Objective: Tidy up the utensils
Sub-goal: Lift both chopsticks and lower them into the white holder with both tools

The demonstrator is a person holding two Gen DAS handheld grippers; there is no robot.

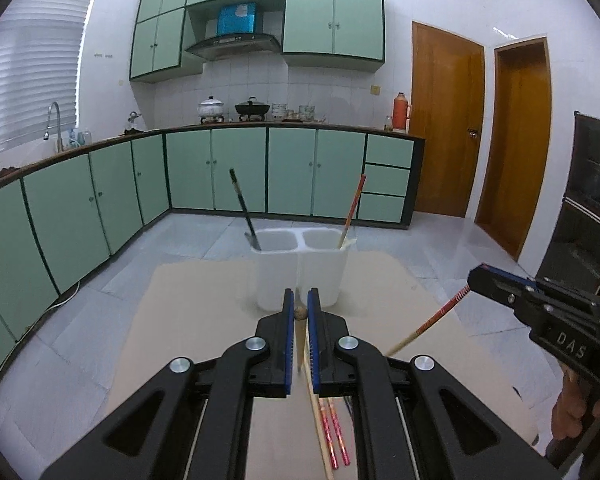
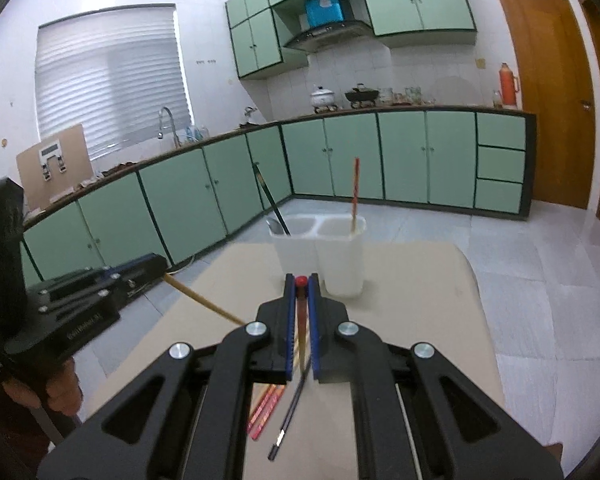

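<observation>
A white two-compartment utensil holder (image 1: 300, 276) (image 2: 320, 256) stands on the tan table. Its left compartment holds a black chopstick (image 1: 242, 208) (image 2: 270, 200) and a spoon (image 2: 276, 226). Its right compartment holds a red-patterned chopstick (image 1: 354, 210) (image 2: 355, 192). My left gripper (image 1: 301, 308) is shut on a tan wooden chopstick (image 1: 300, 314), whose shaft also shows in the right wrist view (image 2: 204, 300). My right gripper (image 2: 301, 282) is shut on a red-tipped chopstick (image 2: 301, 280), also seen in the left wrist view (image 1: 428, 326). Both grippers hover just in front of the holder.
Two red chopsticks (image 1: 336, 432) (image 2: 266, 408) and a black chopstick (image 2: 290, 420) lie on the tan table (image 1: 188, 320) (image 2: 412, 300) under the grippers. The table's far edge is just behind the holder. Green kitchen cabinets (image 1: 240, 168) line the far walls.
</observation>
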